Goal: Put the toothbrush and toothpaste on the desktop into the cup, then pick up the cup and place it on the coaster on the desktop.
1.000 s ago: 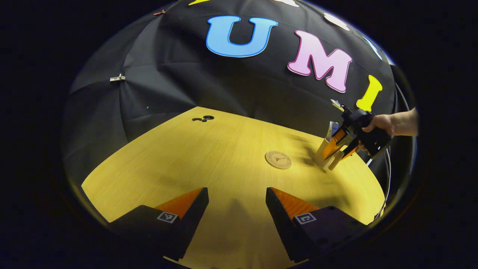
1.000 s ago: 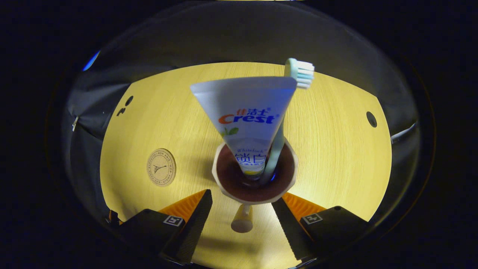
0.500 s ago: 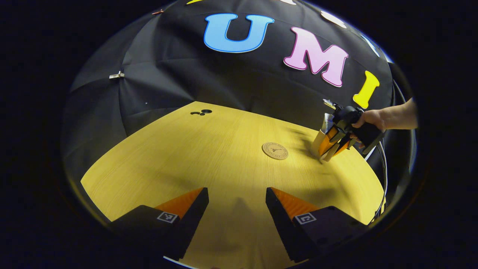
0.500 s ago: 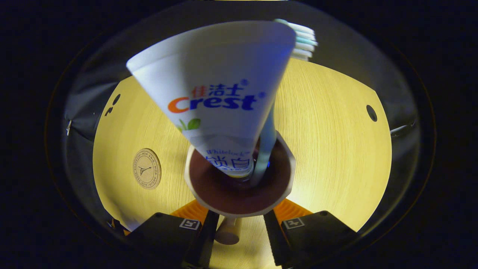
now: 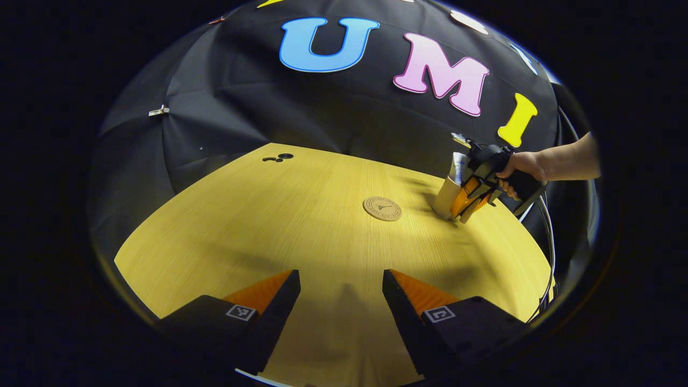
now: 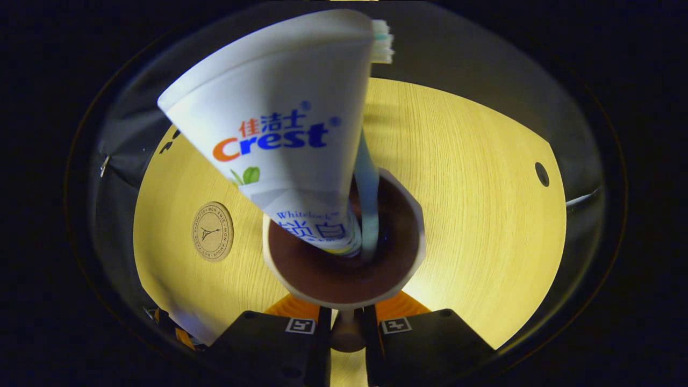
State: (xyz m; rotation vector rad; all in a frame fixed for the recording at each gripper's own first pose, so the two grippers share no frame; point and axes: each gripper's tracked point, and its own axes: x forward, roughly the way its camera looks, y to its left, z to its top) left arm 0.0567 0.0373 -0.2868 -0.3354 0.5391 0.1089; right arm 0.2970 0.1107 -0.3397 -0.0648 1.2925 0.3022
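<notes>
A pale cup (image 6: 415, 232) with a dark inside holds a white toothpaste tube (image 6: 285, 140) and a toothbrush (image 6: 367, 183), whose bristled head (image 6: 381, 40) pokes out past the tube's top. My right gripper (image 6: 346, 330) is shut on the cup's handle, which sits pinched between its fingers just under the rim. A round cork coaster (image 6: 213, 231) lies to the left of the cup. In the left gripper view the cup (image 5: 445, 191) stands right of the coaster (image 5: 382, 208), with the right gripper (image 5: 468, 198) and a hand (image 5: 524, 166) at it. My left gripper (image 5: 341, 301) is open over bare wood.
The yellow wooden table (image 5: 269, 231) has small dark holes at its far left corner (image 5: 279, 157) and one near its right edge (image 6: 541, 173). Black cloth walls the booth behind the table. A cable (image 5: 548, 236) hangs off the right side.
My right gripper has moved in on the cup and its fingers have closed from wide open onto the handle. The tube now leans left. The left gripper stayed open.
</notes>
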